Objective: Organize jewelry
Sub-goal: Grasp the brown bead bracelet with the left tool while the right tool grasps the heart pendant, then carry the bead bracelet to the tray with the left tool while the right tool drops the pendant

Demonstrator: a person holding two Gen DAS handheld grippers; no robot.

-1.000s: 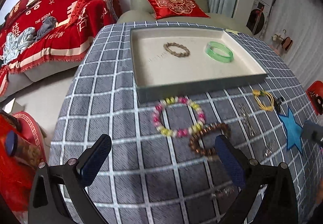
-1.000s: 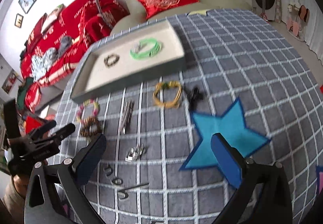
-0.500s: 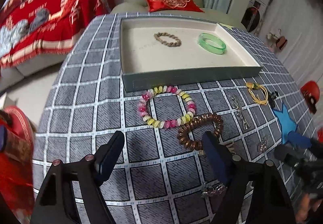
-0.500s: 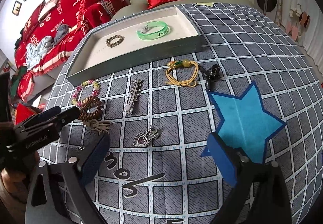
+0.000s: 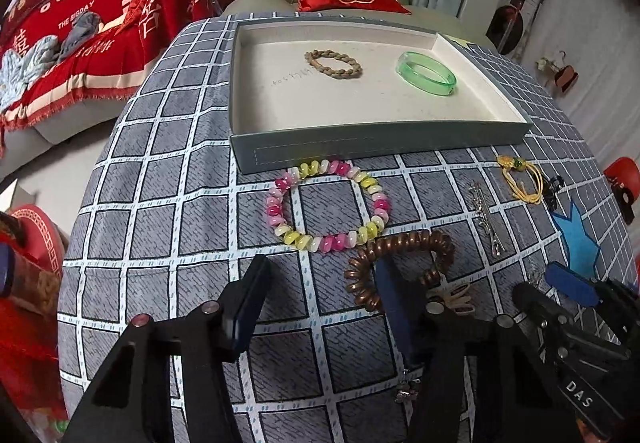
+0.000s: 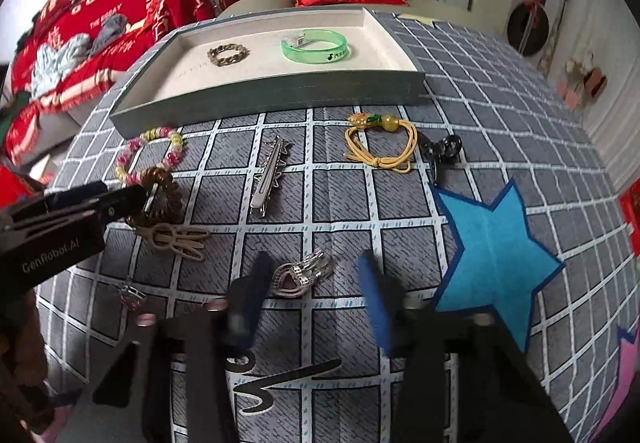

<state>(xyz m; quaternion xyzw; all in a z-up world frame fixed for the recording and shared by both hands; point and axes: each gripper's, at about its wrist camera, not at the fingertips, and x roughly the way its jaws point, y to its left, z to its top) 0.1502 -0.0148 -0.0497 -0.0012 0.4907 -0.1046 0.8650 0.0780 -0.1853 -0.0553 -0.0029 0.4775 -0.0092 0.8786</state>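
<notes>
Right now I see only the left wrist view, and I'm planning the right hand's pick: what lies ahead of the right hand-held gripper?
Observer: A silver heart pendant lies on the cloth between the open fingers of the right hand-held gripper.
Operator: Anything by my left one that I'm missing?
Observer: A beige bunny-shaped clip lies beside the brown coil tie. The right finger of the left hand-held gripper hides most of it from you.
Operator: And the green bangle?
Observer: The green bangle has black print on its outer side.

"GenRobot.AI" marks the left gripper [image 6: 132, 199], "DAS" the right gripper [image 5: 560, 285], "THE BIGDAY" the red blanket [image 5: 80, 11].
</notes>
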